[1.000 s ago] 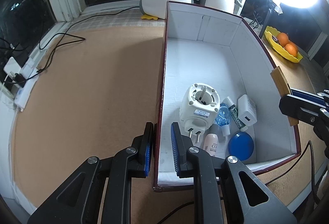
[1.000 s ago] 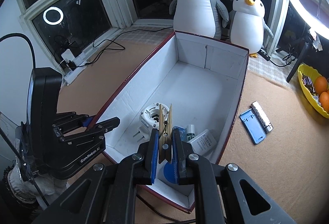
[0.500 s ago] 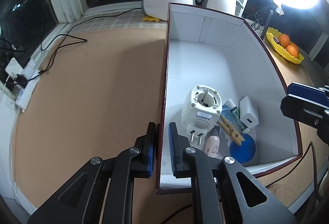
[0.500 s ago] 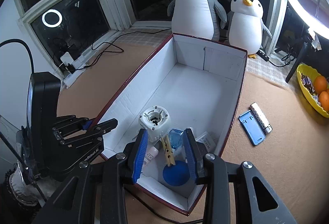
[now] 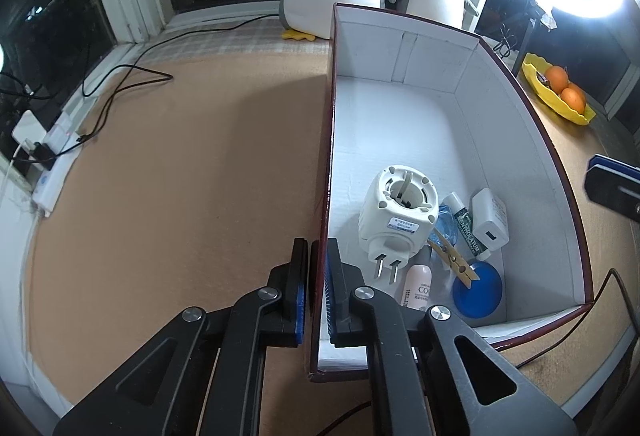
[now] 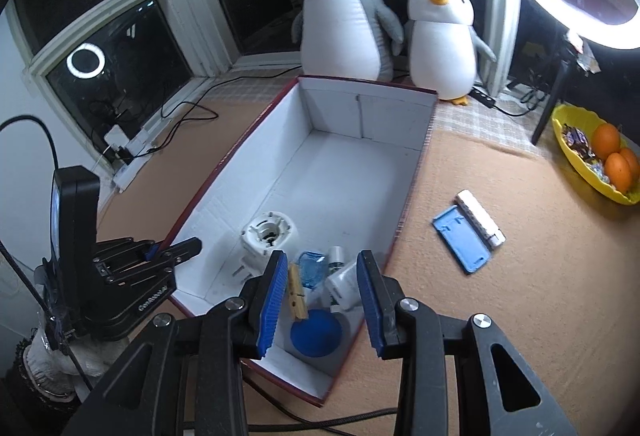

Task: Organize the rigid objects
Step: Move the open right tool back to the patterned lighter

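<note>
A white-lined box with dark red outer walls stands on the brown table. In its near end lie a white plug adapter, a wooden clothespin, a blue round lid, a white charger, a small bottle and a green tube. My left gripper is shut on the box's left wall. My right gripper is open and empty above the box's near end.
A blue flat case and a white bar lie on the table right of the box. Two plush penguins stand behind it. A yellow fruit bowl is at the far right. Cables and a power strip lie left.
My right gripper opened and let go of the clothespin, which now lies in the box on the blue lid. My left gripper closed tighter on the box wall.
</note>
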### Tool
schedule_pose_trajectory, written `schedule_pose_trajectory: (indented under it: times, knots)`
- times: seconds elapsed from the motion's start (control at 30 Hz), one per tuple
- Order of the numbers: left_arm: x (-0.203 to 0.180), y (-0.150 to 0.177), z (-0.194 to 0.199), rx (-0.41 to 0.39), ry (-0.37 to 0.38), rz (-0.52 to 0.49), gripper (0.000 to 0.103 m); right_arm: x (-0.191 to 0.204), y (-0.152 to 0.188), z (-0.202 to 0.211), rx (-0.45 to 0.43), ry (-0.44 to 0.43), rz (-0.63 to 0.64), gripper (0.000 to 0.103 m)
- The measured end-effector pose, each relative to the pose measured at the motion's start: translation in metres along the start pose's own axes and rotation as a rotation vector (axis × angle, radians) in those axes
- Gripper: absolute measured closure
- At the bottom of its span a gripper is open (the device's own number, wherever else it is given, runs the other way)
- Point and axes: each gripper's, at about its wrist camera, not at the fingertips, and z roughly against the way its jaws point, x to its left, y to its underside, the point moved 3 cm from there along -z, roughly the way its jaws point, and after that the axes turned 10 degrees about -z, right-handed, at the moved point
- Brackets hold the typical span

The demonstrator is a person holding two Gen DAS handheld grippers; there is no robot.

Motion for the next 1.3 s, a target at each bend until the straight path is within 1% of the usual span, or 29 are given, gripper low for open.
schedule_pose_trajectory:
  times: [0.17,0.33,0.43,0.53,0.6,0.67,0.73,0.87,1.03,1.3]
  knots:
    - [0.001,0.001,-0.001,0.009,0.0,-0.004,0.096,-0.039,-0.001,0.009,-0.027,0.042,-0.075,0.062]
    - [-0.002,0.0,-0.002,0.016,-0.008,-0.026,0.096,-0.085,0.002,0.011,-0.031,0.1,-0.177,0.062]
    - [-0.002,-0.001,-0.002,0.021,-0.007,-0.03,0.096,-0.104,0.002,0.01,-0.036,0.14,-0.212,0.061]
    - [-0.004,-0.002,-0.001,0.023,-0.01,-0.033,0.096,-0.118,0.0,0.007,-0.036,0.154,-0.247,0.061]
    - [-0.005,-0.002,-0.002,0.026,-0.012,-0.039,0.096,-0.125,-0.002,0.004,-0.027,0.155,-0.262,0.061]
    - [-0.006,-0.003,-0.003,0.032,-0.006,-0.044,0.087,-0.13,-0.003,-0.002,-0.013,0.159,-0.267,0.059]
    - [-0.007,-0.004,-0.002,0.031,-0.006,-0.048,0.085,-0.134,-0.004,-0.011,0.003,0.164,-0.269,0.059]
    - [-0.008,-0.005,-0.002,0.032,-0.007,-0.055,0.085,-0.141,-0.009,-0.029,0.034,0.168,-0.264,0.059]
    - [-0.009,-0.005,-0.002,0.034,-0.008,-0.053,0.085,-0.147,-0.028,-0.057,0.073,0.17,-0.249,0.059]
    - [-0.007,-0.007,-0.004,0.04,-0.007,-0.042,0.085,-0.156,-0.056,-0.104,0.14,0.208,-0.202,0.059]
